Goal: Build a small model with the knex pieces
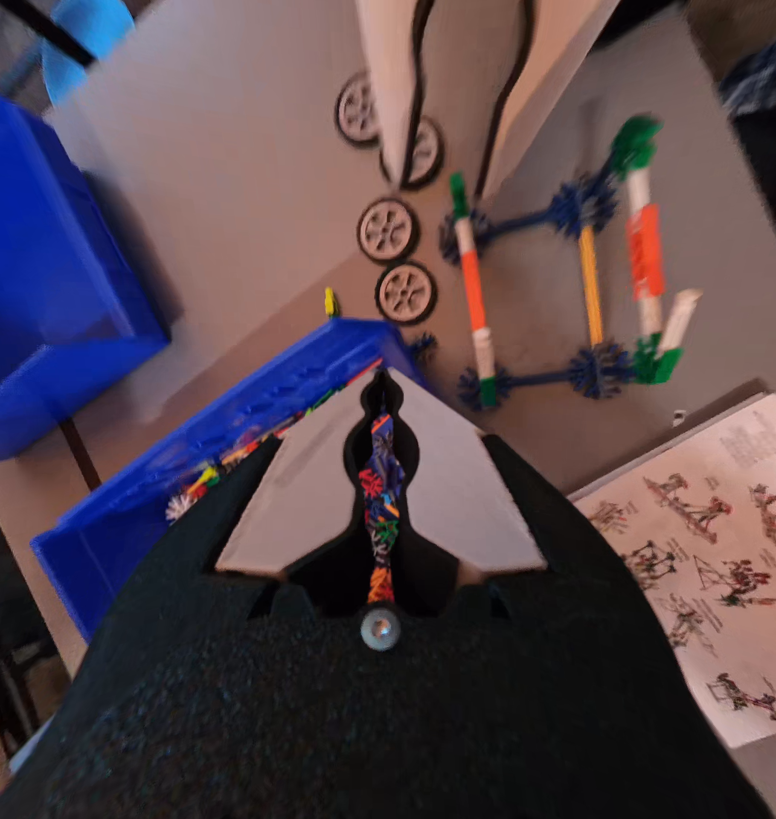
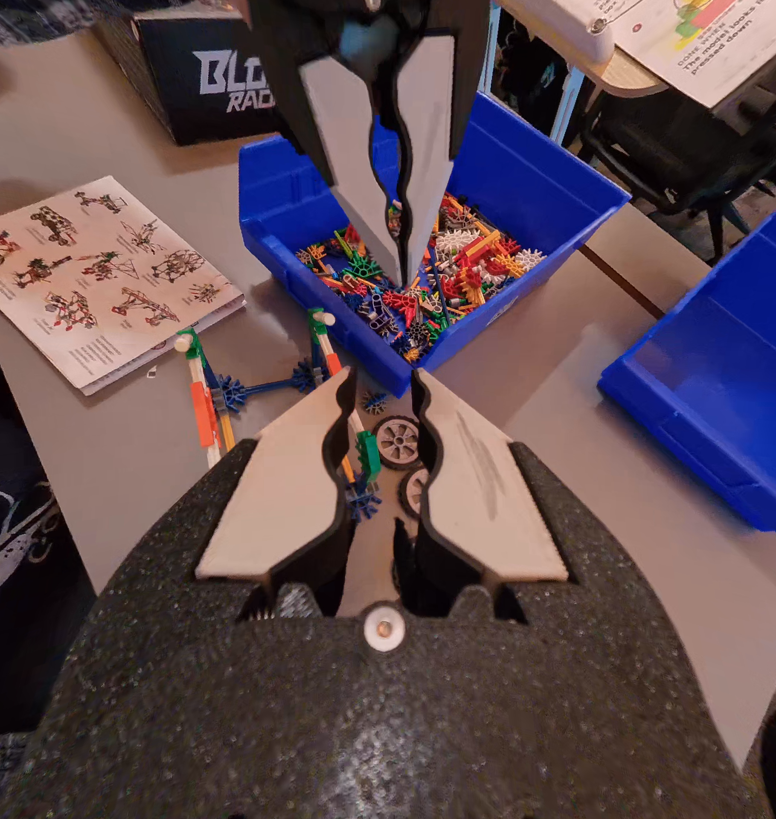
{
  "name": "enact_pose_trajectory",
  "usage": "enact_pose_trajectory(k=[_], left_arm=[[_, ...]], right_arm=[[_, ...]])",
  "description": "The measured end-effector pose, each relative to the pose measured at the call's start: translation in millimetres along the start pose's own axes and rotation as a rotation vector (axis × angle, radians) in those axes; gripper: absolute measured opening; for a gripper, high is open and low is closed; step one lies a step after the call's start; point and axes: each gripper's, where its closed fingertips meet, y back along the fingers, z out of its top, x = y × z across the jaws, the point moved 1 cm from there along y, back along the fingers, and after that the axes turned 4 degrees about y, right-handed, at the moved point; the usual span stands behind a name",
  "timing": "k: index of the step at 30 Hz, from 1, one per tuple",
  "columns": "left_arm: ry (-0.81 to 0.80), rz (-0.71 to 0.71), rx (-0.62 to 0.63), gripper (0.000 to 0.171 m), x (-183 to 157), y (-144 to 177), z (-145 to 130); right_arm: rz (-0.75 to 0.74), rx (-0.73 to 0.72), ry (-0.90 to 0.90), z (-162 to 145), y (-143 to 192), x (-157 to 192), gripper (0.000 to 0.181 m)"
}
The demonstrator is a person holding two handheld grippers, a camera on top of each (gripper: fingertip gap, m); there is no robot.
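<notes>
**Left fingers down in parts bin, right fingers spread over the wheels**

Grey counter (image 2: 576, 443) carries everything. Two blue bins: the parts bin (image 2: 532, 177), holding a heap of coloured rods and connectors (image 2: 466, 266), and an empty bin (image 2: 709, 354) well apart on the right. Black box (image 2: 191, 79) behind; open picture booklet (image 2: 98, 274) on the left.

Left gripper (image 1: 382, 381): fingers pressed together, only a thin wavy slit between them. In the right wrist view its tips reach down into the heap, near the middle of the parts bin. Cannot tell whether a piece is pinched at the tips; they are lost in the clutter.

Right gripper (image 2: 381, 376): fingers spread, nothing between them, hovering above the counter just in front of the parts bin's near corner.

Below it: rod-and-connector frame (image 2: 231, 392), partly hidden under the left-hand finger; grey wheels (image 2: 397, 442) seen through the gap; a loose blue connector (image 2: 374, 402) just beyond the wheels, near the fingertips.
</notes>
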Motion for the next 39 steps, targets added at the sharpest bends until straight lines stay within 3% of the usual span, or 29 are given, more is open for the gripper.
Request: enact_pose_trajectory(k=[5, 12, 23, 32, 39], left_arm=[[0.069, 0.051, 0.112, 0.01, 30.8, -26.5, -50.2], [0.038, 0.023, 0.223, 0.022, 49.1, -81.3, -82.0], [0.085, -0.034, 0.163, 0.026, 49.1, -90.4, -75.2], [0.12, -0.049, 0.13, 0.045, 44.8, -89.9, -69.1], [0.117, -0.069, 0.139, 0.033, 38.7, -95.4, -66.9]], right_arm=[[0.0, 0.017, -0.04, -19.5, 7.9, 0.9, 0.024], [0.01, 0.026, -0.057, -33.4, 7.2, 5.8, 0.024], [0.016, 0.007, -0.075, -40.9, 8.3, 3.8, 0.023], [0.015, 0.007, -0.076, -42.6, 10.5, 5.5, 0.023], [0.013, 0.0, -0.078, -42.3, 11.3, 5.2, 0.023]])
